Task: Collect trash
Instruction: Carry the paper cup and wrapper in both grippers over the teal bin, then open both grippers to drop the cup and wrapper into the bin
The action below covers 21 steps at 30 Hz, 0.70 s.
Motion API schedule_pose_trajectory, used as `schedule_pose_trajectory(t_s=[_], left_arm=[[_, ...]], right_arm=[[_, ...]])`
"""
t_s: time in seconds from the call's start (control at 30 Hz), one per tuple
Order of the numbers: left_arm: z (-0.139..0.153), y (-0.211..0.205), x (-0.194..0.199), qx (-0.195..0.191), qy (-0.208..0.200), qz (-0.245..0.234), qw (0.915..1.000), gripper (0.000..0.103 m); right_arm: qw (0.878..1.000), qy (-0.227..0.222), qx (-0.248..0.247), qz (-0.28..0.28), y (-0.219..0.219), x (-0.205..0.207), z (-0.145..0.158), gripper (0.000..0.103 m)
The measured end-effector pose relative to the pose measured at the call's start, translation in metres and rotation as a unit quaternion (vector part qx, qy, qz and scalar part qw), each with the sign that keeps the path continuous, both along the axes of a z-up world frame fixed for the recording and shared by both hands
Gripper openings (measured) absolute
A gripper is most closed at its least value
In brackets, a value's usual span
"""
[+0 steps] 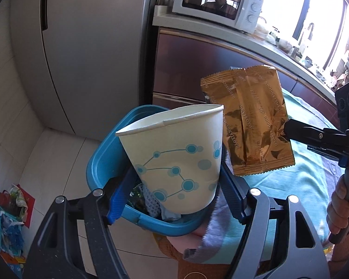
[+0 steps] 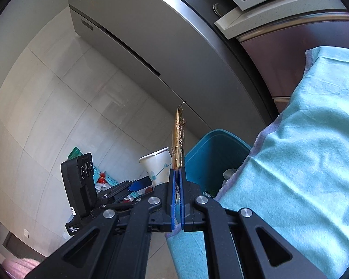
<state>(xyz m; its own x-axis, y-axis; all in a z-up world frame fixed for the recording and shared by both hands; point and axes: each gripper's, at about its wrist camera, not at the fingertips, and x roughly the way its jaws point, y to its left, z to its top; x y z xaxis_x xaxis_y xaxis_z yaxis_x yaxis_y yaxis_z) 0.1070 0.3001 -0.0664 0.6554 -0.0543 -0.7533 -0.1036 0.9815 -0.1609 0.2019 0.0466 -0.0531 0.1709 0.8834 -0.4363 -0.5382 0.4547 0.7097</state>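
Note:
My left gripper (image 1: 175, 174) is shut on a white paper cup (image 1: 174, 153) with a blue dot pattern. Its blue pads press the cup's two sides and the cup tilts, mouth up and to the left. The cup hangs just above a blue bin (image 1: 97, 167) with some rubbish inside. My right gripper (image 2: 178, 169) is shut on the lower edge of a gold foil wrapper (image 2: 179, 137), seen edge-on here. In the left wrist view the gold foil wrapper (image 1: 249, 121) hangs flat beside the cup, to the right of the bin, pinched by the right gripper (image 1: 287, 127).
A teal cloth (image 2: 302, 151) covers the table right of the blue bin (image 2: 211, 144). A grey fridge (image 1: 81, 58) and a microwave (image 1: 218, 0) stand behind. Loose litter (image 1: 9, 209) lies on the tiled floor at the left. A person's hand (image 1: 342, 209) grips the right handle.

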Motion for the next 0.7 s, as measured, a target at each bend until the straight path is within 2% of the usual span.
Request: schedule_pose_trajectory(t_s=[0.7], left_arm=[[-0.040, 0.008, 0.033, -0.012, 0.045, 0.017, 0.9988, 0.071]], right_arm=[[0.998, 0.023, -0.056, 0.000, 0.045, 0.015, -0.019, 0.003]])
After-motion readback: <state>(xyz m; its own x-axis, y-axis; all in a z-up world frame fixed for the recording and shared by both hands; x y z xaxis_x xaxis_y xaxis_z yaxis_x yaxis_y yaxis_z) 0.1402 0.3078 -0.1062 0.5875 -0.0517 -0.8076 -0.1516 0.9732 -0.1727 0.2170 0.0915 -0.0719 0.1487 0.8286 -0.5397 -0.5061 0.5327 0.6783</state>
